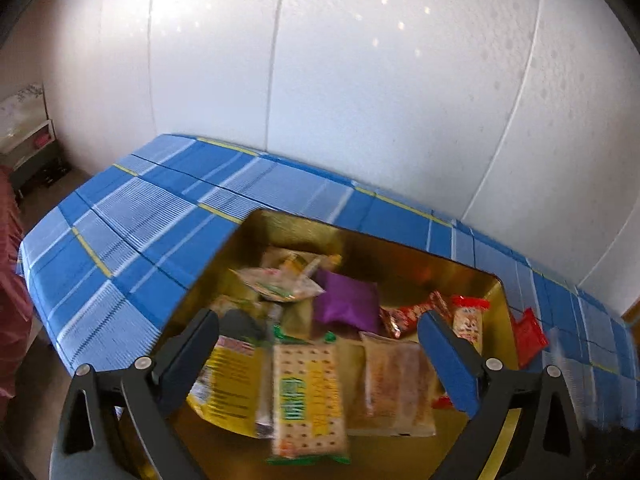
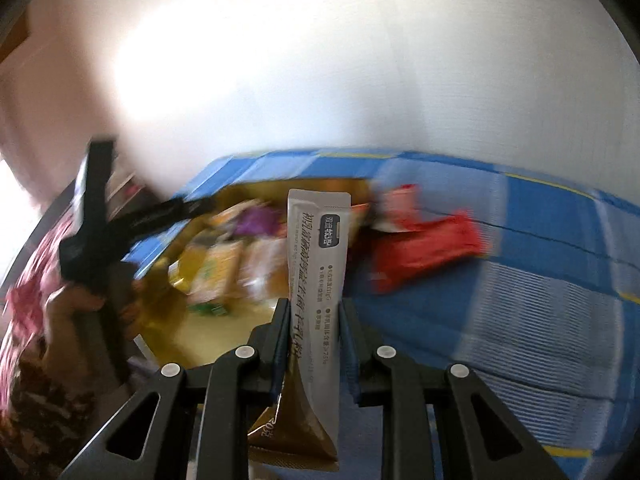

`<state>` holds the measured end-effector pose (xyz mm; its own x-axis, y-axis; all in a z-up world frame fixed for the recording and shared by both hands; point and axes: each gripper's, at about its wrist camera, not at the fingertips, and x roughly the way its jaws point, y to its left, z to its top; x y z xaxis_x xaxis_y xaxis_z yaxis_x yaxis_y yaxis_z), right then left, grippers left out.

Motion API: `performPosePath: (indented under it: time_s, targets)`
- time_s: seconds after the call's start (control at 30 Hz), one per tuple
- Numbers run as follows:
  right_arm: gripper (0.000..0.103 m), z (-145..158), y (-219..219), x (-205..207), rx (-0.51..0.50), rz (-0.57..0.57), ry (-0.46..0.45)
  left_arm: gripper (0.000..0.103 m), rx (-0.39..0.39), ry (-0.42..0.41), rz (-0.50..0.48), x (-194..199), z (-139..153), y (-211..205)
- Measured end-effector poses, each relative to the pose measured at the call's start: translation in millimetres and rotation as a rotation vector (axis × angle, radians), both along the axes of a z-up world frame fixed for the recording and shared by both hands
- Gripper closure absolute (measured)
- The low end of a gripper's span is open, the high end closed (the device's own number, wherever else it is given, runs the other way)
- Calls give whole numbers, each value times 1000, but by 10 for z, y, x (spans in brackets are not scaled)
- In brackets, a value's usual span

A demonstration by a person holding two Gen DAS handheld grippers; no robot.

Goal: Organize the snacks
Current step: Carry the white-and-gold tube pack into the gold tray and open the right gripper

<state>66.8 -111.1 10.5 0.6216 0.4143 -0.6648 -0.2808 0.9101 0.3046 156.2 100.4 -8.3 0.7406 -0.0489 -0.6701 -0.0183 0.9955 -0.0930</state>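
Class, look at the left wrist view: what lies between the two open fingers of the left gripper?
In the left wrist view, the left gripper hangs open over the gold tray; between its fingers lie a green-trimmed cracker packet and a beige packet, neither gripped.

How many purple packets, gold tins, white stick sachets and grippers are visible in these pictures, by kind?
purple packet: 1
gold tin: 1
white stick sachet: 1
grippers: 2 (left gripper, right gripper)
Total: 5
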Motion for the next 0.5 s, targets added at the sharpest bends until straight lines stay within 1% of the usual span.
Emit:
performPosePath:
  time_s: [0.07,0.2,0.3,0.37,0.5]
  targets:
    - [79,-21,308,57,-40,112,22,1,23,-15,32,-25,43,100]
    - [79,-156,906,167,-166,378,80,0,30,-59,94,-95,132,407]
    - [79,-272,1235,241,-253,510,121,0,31,-70,146,-148,151,616]
    - [79,-305,1378,297,-262,567,134,0,30,-59,178,-159,136,732]
    - [78,-376,1691,447,-257,709,179,0,-1,-59,251,-208,131,1001]
